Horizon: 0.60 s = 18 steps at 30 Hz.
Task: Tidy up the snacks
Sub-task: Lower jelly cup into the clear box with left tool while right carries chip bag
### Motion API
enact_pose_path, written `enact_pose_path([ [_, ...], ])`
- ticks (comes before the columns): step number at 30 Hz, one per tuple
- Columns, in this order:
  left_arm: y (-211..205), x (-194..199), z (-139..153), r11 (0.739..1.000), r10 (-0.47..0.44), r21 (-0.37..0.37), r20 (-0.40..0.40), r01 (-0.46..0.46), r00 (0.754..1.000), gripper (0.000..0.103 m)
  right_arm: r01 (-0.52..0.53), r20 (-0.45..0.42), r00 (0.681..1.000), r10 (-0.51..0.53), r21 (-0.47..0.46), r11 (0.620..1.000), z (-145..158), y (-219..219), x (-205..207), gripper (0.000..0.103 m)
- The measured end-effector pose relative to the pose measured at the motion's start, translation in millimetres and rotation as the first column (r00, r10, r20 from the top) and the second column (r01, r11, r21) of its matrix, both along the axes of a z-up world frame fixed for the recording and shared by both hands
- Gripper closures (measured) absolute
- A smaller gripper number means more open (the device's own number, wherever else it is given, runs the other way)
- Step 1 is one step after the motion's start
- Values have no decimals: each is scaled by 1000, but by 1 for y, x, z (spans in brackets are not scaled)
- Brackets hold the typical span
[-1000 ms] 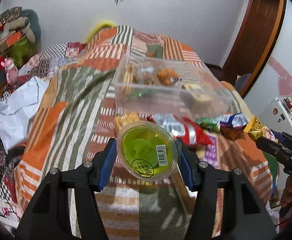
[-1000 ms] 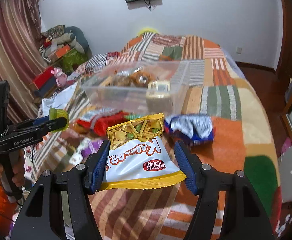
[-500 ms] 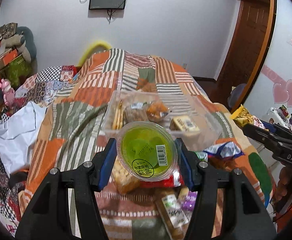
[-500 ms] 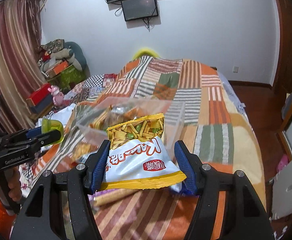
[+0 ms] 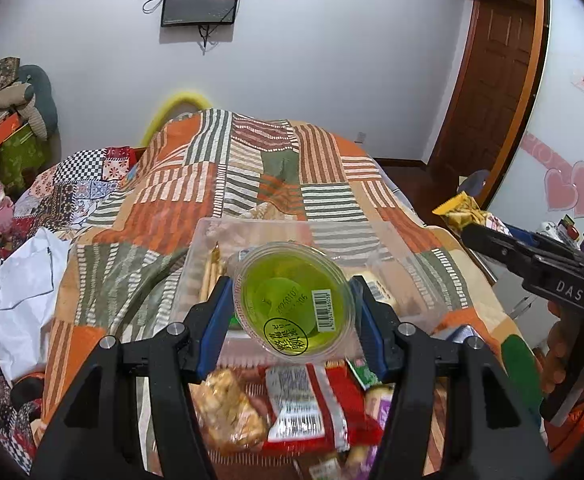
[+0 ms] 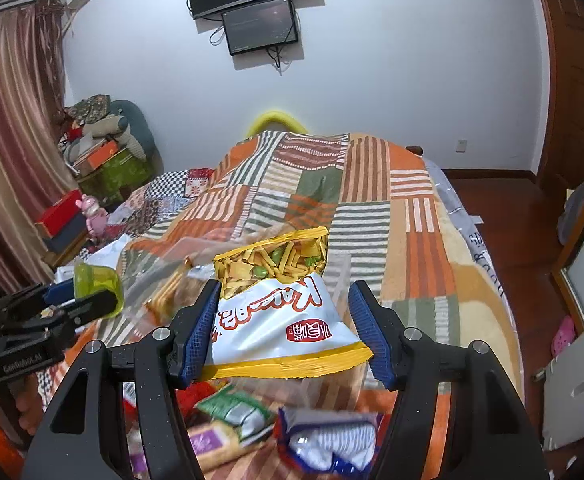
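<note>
Green cup point(image 5: 294, 300): clamped by left gripper point(image 5: 292, 312), above bin point(image 5: 408, 248).
Bag point(image 6: 280, 304): pinched in right gripper point(image 6: 284, 320), bin at 12 o'clock.
Advice: both are best lowered inside before release.

The green jelly cup point(image 5: 294, 302) hides much of the clear bin point(image 5: 408, 248) behind it. In the right wrist view that bin is a smear behind the snack bag point(image 6: 276, 312). Loose packets point(image 6: 228, 408) at the bottom are blurred, labels unreadable, partly cut off.
</note>
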<state>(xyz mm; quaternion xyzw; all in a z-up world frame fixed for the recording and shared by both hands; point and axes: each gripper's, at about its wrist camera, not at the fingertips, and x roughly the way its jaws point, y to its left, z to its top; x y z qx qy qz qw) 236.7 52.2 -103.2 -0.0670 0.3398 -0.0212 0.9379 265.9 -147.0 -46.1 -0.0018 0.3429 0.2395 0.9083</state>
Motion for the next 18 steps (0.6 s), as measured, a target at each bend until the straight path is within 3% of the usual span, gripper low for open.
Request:
enact_pose_path([
  [18,-19,75,-55,998,-59,-16,-159,57,985,46,-68,-134,990,53,-110,992,-47,32,56,42],
])
